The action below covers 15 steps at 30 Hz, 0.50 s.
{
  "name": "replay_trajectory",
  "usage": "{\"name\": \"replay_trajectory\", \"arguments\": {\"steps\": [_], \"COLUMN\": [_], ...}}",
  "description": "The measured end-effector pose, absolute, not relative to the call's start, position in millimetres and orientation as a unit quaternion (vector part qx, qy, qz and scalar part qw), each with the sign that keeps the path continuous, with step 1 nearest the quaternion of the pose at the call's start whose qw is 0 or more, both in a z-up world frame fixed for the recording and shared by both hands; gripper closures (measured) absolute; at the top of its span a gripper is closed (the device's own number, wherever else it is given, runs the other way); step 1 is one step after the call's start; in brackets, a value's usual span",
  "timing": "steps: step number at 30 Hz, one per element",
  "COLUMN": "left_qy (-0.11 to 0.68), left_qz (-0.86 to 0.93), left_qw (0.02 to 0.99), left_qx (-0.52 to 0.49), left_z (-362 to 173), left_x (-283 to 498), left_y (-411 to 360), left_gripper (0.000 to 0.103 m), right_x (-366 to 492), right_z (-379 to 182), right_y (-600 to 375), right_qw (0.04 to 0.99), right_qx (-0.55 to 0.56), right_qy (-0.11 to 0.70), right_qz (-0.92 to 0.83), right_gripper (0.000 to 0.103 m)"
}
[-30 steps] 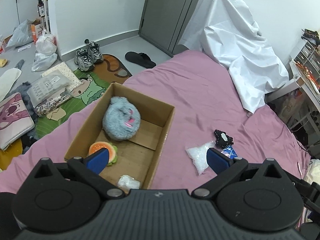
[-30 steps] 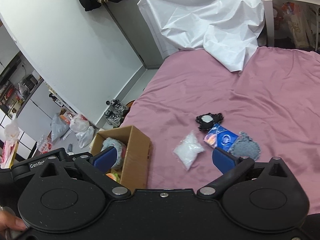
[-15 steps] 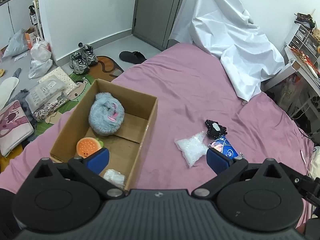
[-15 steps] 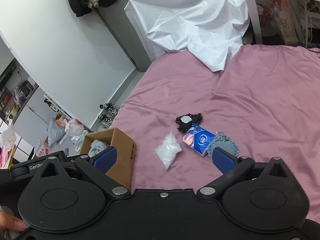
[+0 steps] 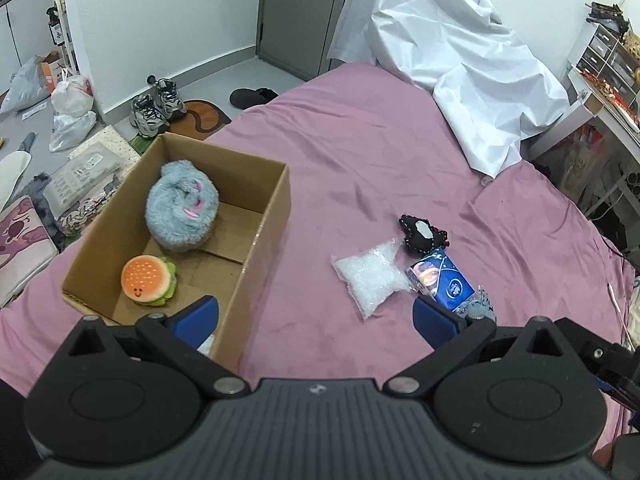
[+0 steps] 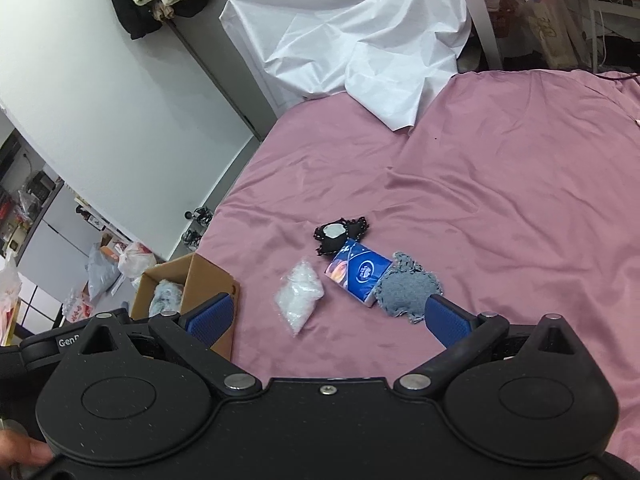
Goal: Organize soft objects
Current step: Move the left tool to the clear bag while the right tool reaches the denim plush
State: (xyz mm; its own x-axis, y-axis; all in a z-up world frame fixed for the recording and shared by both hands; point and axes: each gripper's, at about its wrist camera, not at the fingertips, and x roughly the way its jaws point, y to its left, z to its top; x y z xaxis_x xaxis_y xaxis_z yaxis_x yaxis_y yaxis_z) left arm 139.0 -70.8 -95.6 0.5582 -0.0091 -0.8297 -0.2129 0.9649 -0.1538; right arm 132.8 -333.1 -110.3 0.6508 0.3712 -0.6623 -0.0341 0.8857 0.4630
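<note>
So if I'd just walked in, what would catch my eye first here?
Probably the pink bedspread that fills both views, with a crumpled white sheet at its far end. On it stands an open cardboard box holding a fluffy grey toy and a little burger toy, and to its right lies a small cluster: clear bag, blue packet.

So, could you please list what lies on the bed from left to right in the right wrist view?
cardboard box → clear plastic bag → blue tissue pack → grey knitted piece
</note>
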Motion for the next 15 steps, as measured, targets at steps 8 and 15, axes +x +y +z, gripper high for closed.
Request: {"name": "replay_trajectory", "arguments": {"steps": [8,15], "left_qy": [0.468,0.470], "left_qz": [0.038,0.038], "left_qw": [0.874,0.873], "left_qx": [-0.128,-0.128], "left_z": [-114.5,-136.6], "left_x": [157.7,177.8], "left_y": [-82.5,-93.1], "left_gripper": [0.001,0.003], "right_x": [146.7,161.1], "right_z": [-136.4,-160.0], "right_y": [-348.4,-358.6], "right_qw": [0.866,0.847], "right_qx": [0.274,0.331], "right_qy": [0.409,0.410], "right_qz": [0.091,0.061], "right_gripper": [0.000,0.000]}}
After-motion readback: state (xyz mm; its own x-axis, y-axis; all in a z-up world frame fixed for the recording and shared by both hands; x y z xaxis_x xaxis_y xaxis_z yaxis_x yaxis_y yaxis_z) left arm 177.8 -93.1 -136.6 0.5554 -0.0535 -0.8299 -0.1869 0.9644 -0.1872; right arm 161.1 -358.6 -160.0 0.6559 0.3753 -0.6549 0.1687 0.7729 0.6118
